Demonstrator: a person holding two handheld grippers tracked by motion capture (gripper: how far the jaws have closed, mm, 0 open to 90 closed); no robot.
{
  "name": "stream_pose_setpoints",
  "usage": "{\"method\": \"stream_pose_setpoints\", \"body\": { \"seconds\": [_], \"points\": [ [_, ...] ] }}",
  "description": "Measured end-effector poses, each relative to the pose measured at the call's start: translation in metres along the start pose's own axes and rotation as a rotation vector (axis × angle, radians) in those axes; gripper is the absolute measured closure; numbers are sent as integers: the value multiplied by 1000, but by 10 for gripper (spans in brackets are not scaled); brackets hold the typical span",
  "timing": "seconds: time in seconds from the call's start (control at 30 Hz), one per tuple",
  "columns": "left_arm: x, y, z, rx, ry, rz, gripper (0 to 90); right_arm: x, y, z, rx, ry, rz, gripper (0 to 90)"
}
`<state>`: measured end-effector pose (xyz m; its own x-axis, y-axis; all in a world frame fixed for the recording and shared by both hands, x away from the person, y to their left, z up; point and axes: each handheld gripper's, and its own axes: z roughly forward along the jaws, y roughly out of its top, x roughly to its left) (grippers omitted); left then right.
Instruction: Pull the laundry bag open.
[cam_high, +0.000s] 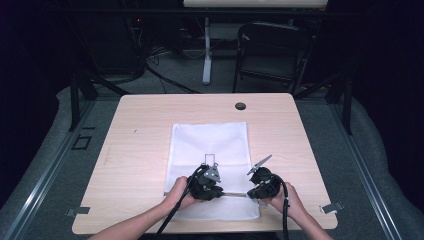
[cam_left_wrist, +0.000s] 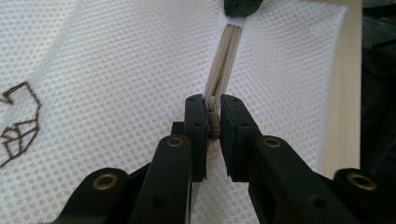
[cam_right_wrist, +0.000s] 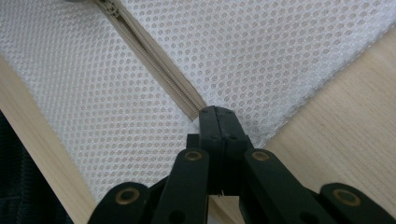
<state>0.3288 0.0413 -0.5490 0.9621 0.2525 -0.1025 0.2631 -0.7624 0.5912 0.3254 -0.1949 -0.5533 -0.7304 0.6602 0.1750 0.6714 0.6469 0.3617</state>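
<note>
A: Left gripper (cam_left_wrist: 213, 116)?
B: Clamped on the zipper pull (cam_left_wrist: 214, 122); zipper (cam_left_wrist: 224, 65) runs straight ahead across the white mesh bag (cam_high: 210, 145).
A: Right gripper (cam_right_wrist: 217, 114)?
B: Jaws together, pinching the bag's edge at the zipper's end (cam_right_wrist: 191, 109). Wooden table (cam_high: 150, 115) shows beside it.

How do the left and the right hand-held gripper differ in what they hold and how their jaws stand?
The left hand-held gripper pinches the beige zipper pull, so a narrow gap stays between its jaws. The right hand-held gripper clamps the end of the zipper at the bag's edge, and its jaws meet fully. Both are shut and both rest on the white mesh bag, facing each other along the zipper.
</note>
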Motion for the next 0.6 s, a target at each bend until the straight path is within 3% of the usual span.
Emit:
{"method": "stream_pose_setpoints", "body": {
  "seconds": [0.33, 0.6],
  "points": [
    [-1, 0, -1, -1, 1, 2, 818, 2, 0, 0, 4, -13, -7, 900],
    [2, -7, -7, -6, -4, -11, 818, 0, 0, 1, -4, 6, 6, 900]
  ]
}}
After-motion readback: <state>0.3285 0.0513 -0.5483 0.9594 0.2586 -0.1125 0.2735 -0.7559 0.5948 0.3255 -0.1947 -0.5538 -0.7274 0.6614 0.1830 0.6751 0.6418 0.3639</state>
